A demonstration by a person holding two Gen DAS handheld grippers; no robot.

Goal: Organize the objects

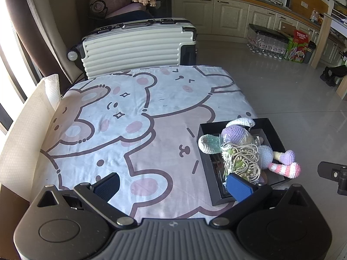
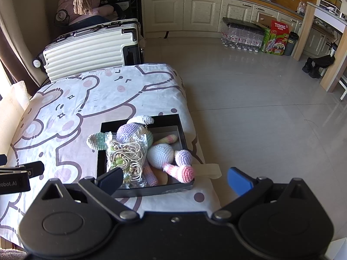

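on a table under a cartoon bear cloth (image 1: 134, 117), near its right edge: a shallow black box (image 2: 182, 130). inside it, a crocheted pastel bunny (image 2: 161, 155), one ear hanging over the box's left wall, with a clear bag of beaded cord (image 2: 126, 158) lying across its head. left gripper (image 1: 173, 186) spread wide, empty, low over the cloth beside the box. right gripper (image 2: 174, 178) also wide apart, empty, hovering at the box's near wall. behind the table, a cream ribbed suitcase (image 1: 138, 45).

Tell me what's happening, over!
Both tongs open, left and right, holding nothing. Crochet bunny and bagged cord sit in black box. Nothing blocking.
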